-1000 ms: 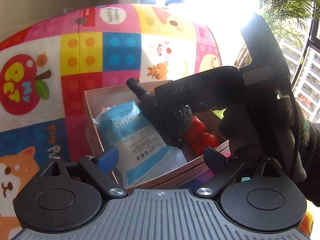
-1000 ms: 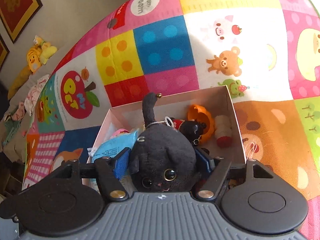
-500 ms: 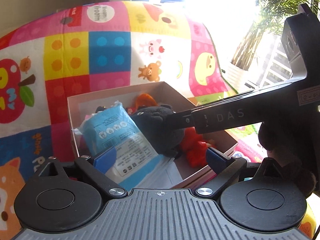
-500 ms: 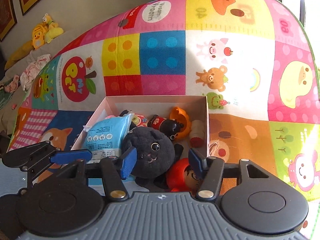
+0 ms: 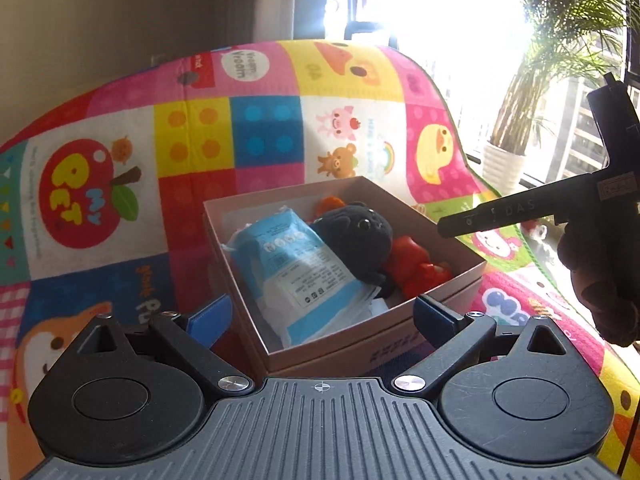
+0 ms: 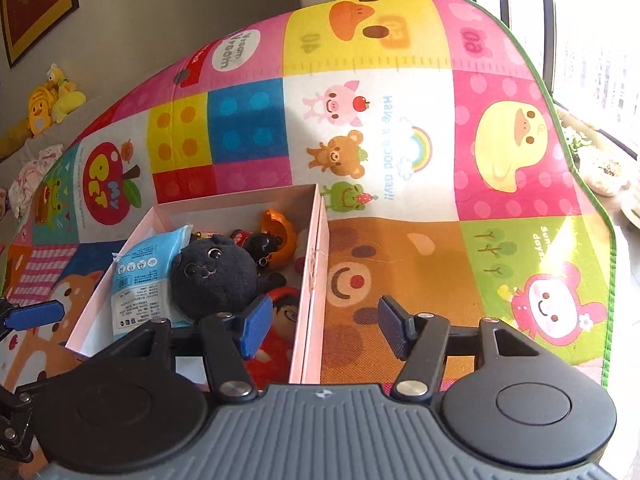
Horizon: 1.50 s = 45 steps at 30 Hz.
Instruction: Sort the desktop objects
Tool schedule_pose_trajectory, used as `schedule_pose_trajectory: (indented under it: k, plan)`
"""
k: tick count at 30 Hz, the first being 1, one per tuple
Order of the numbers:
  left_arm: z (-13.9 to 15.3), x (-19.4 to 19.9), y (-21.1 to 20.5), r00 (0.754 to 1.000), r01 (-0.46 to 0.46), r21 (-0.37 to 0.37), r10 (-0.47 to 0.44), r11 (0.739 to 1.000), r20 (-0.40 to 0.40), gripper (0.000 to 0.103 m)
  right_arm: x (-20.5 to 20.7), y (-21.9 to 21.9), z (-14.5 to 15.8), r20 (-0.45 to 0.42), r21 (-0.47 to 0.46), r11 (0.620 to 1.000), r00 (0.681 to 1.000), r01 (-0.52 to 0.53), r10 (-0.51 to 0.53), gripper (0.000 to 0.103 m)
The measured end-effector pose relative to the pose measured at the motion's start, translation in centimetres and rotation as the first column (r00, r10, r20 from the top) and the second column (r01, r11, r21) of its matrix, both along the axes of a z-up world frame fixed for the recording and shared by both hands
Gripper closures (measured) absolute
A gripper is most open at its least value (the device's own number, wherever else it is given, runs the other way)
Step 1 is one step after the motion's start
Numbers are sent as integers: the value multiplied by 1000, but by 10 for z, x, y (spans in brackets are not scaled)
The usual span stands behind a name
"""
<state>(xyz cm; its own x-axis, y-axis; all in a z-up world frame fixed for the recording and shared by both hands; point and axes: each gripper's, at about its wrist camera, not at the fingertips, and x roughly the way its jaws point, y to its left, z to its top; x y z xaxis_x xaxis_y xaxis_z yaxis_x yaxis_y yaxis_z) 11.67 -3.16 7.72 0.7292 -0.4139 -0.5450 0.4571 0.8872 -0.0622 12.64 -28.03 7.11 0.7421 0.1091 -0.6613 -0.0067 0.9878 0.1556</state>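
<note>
A: So, where does the black cat plush (image 6: pixel 214 276) sit now relative to the two tools?

B: Inside the pink cardboard box (image 6: pixel 316 240), lying on the blue-and-white packet (image 6: pixel 138 280) and against the red doll (image 6: pixel 280 320). No pad touches it. The right gripper (image 6: pixel 320 326) straddles the box's right wall, one blue pad over the doll, the other over the play mat (image 6: pixel 400 260); its jaws stand partly apart with nothing pressed between them.

A: And the left gripper (image 5: pixel 322 318)?

B: Spread wide, empty, the near corner of the box showing between its pads. From the left wrist view the plush lies ahead and slightly right of the jaw line, deeper in the box, past the packet.

A: Which hand is nearer the plush?

B: I judge the right one: the plush is just ahead and to the left of its left pad. From the left tool it lies farther in, beyond the packet.

A: Any long axis to mind?

B: The plush reads as roundish. The packet is the long thing, running from the near-left corner toward the far wall, roughly along the left tool's pointing line.

A: So what does the next move turn on?

B: Likely nothing in the box. I see no loose item on the mat, so the sorting looks close to done, though much of the mat is out of sight.
</note>
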Motion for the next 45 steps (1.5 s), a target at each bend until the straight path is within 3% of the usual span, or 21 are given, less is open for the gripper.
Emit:
schedule_pose_trajectory:
  k: [4,8,12,15,17,21,27,32,35,38,41,45]
  plan:
    - [-12,-1,2,999,0,-11,0,1000,-40,3,7,-2,-20,-68,16,1000,998,16,-15,44]
    - [-17,-1,3,998,3,-24,-5,1000,-61,2,2,8,-21,-27,-20,1000,1000,-1,1,46]
    - [-9,-6,0,1000,2,-39,-3,999,-7,2,1,17,-20,0,-66,998,1000,-19,19,46]
    - [4,-3,-8,999,27,-37,-26,999,41,1,-4,12,-15,12,-20,1000,1000,-5,5,45]
    - [8,8,-15,999,20,-33,-18,999,38,1,-16,5,-10,56,18,999,998,27,-28,38]
    - [5,46,-25,999,-6,-31,5,1000,-36,0,-42,-10,-5,115,72,996,991,59,-67,31]
    - [-3,106,-18,978,-60,-159,26,986,-206,0,-63,-21,-7,146,24,998,987,62,-65,27]
    - [-8,119,-29,980,-5,-152,-25,988,-197,0,-68,-14,-13,136,6,1000,991,18,-19,24]
    - [-5,105,-22,984,12,-138,-36,990,-177,0,-74,-2,-18,134,-22,1000,991,-11,14,21]
    - [4,72,-5,994,-15,-110,4,994,-106,0,-85,13,-22,144,-64,998,989,-25,34,16]
    - [7,23,13,996,-92,-77,90,993,-26,0,-102,29,-25,152,-70,997,987,-39,49,4]
    - [-9,-46,34,974,-222,-62,224,973,30,0,-128,54,-31,138,-59,997,989,-52,60,0]
